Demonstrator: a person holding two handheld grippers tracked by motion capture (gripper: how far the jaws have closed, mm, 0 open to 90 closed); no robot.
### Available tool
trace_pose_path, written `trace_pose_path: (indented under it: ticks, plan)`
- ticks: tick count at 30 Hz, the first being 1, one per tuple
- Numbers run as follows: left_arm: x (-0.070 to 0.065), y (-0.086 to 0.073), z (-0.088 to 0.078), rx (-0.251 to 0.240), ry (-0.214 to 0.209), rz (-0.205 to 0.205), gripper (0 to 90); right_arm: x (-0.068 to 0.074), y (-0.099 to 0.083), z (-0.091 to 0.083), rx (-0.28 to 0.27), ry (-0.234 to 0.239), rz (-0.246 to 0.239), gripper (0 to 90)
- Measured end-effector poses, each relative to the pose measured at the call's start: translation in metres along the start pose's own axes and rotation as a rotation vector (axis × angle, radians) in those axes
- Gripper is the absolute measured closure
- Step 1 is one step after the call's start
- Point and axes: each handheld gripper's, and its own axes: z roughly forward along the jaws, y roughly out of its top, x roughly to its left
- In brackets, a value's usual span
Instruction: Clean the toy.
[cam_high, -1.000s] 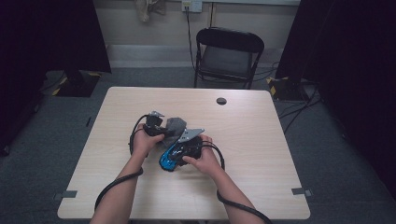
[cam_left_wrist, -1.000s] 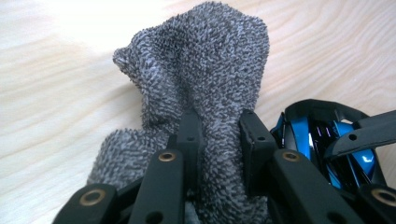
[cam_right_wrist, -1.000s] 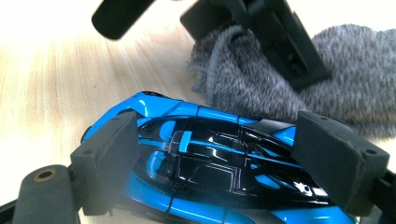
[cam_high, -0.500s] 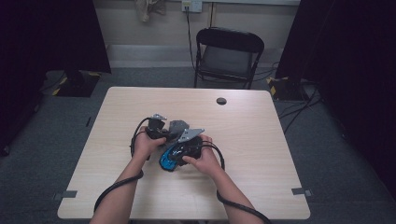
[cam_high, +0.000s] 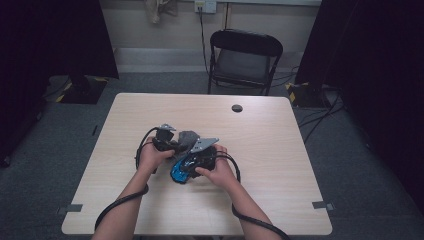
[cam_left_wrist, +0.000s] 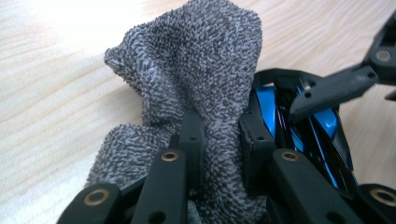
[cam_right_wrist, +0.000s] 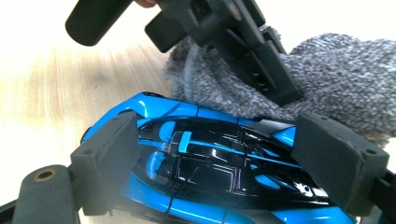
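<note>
Pinching jaws: left gripper (cam_left_wrist: 219, 149) on nubbly grey cloth (cam_left_wrist: 196, 70), right gripper (cam_right_wrist: 229, 168) on glossy blue-black toy car (cam_right_wrist: 219, 172).

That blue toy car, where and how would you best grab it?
Across its body, one pad on each long side, coming from above. The blue toy car is long, narrow and smooth-topped, so its flat flanks give hold. The right claw straddles it this way, while the left claw pinches the grey cloth.

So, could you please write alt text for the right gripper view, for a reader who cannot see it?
A shiny blue and black toy car sits between the right gripper's two black jaws, which press its sides. Behind it, the left gripper pinches a grey fluffy cloth against the car, above a light wooden table.
</note>
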Motion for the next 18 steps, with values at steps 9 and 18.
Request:
trace_pose_path:
  ticks: [9,18]
  plan:
    - [0.0,-0.01,-0.011,0.006,-0.014,0.004,74.4,0.001,0.0,0.0,-0.002,-0.003,0.001,14.4]
    - [0.0,-0.023,-0.026,0.018,-0.035,0.013,74.4,0.001,0.0,0.0,0.0,-0.005,0.003,14.4]
